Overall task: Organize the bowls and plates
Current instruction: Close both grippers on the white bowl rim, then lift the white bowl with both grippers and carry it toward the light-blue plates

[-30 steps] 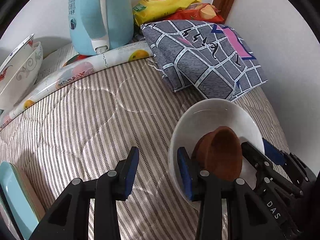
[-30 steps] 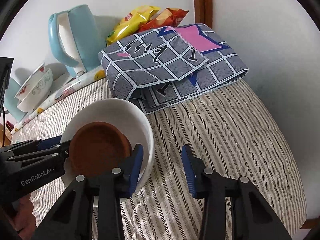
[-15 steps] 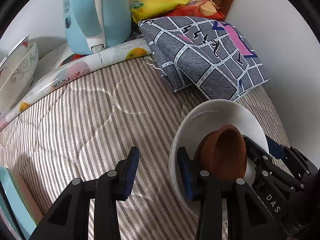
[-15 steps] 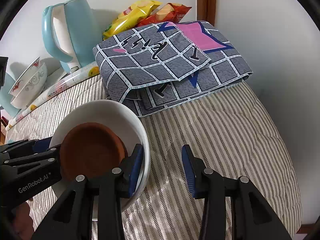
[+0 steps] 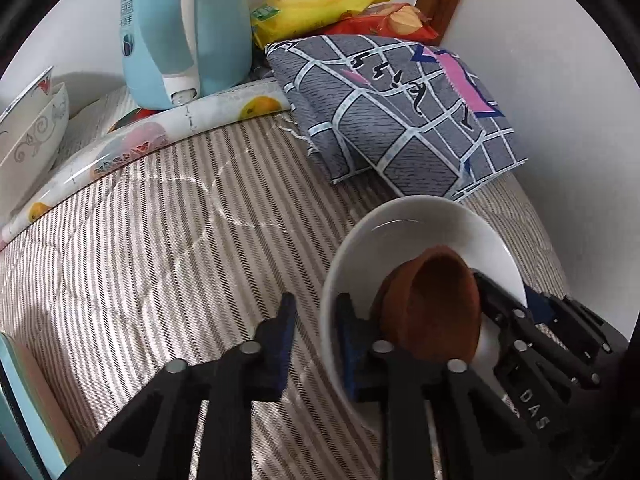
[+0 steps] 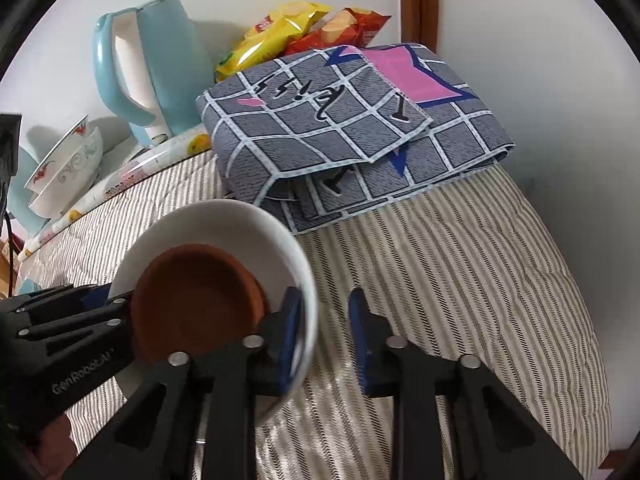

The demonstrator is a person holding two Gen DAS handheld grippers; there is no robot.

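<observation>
A white bowl [image 5: 420, 224] rests on the striped quilt with a smaller brown bowl [image 5: 436, 304] tilted inside it. My left gripper [image 5: 316, 334] straddles its near-left rim, one finger outside and one inside. The jaws are closing, and a strip of quilt still shows between the outer pad and the rim. In the right wrist view the white bowl [image 6: 224, 224] and brown bowl [image 6: 196, 300] lie lower left. My right gripper [image 6: 324, 324] straddles the opposite rim, its jaws closing too, with a gap left at the outer pad.
At the back stand a light blue kettle [image 5: 184, 32], snack bags [image 5: 320, 4] and a folded grey checked cloth [image 5: 400, 112]. Patterned bowls [image 5: 28, 128] are stacked far left beside a fruit-print mat [image 5: 140, 144]. A light blue plate [image 5: 24, 420] sits at lower left. White walls close the right.
The jaws of both grippers have narrowed around the white bowl's rim. Neither hand has moved much, and the bowls stay where they were.
</observation>
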